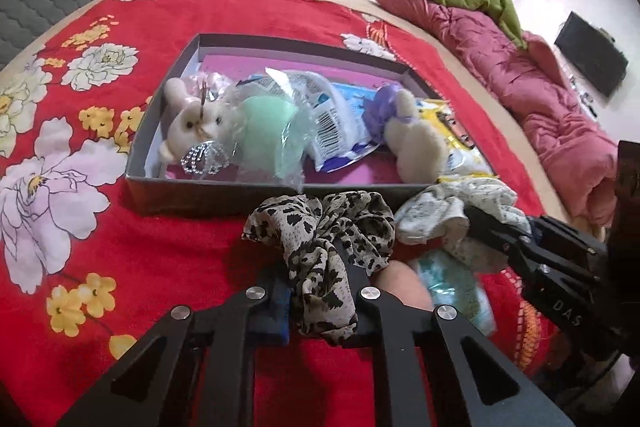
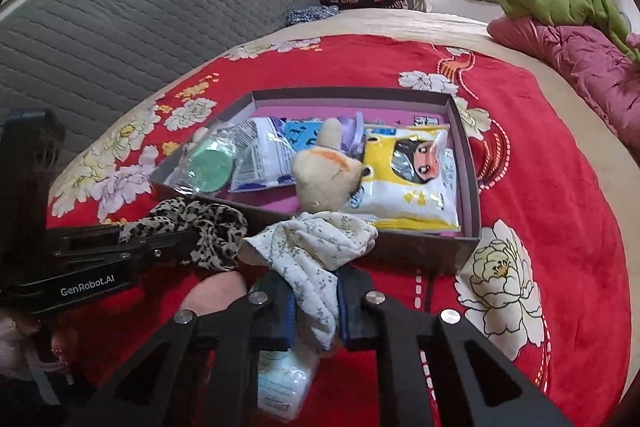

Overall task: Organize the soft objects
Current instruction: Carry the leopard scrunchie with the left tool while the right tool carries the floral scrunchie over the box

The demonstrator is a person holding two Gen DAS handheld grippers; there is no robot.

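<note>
Left wrist view: the box (image 1: 160, 183) on the bed already holds plush toys and packets; the left tongs (image 1: 316, 291) are clenched on a leopard scrunchie (image 1: 320, 227) just outside its near wall.

Right wrist view: the right tongs (image 2: 316, 307) grasp a floral scrunchie (image 2: 312, 247) beside the box; both remain to be placed, as does a small packet (image 2: 280, 383) below.

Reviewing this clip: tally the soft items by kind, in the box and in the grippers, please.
Scrunchies: 2, leopard scrunchie in the left gripper, floral scrunchie in the right gripper
Plush toys: 2, white plush and cream plush, both in the box
Green puff in clear wrap: 1
Total: 5
</note>
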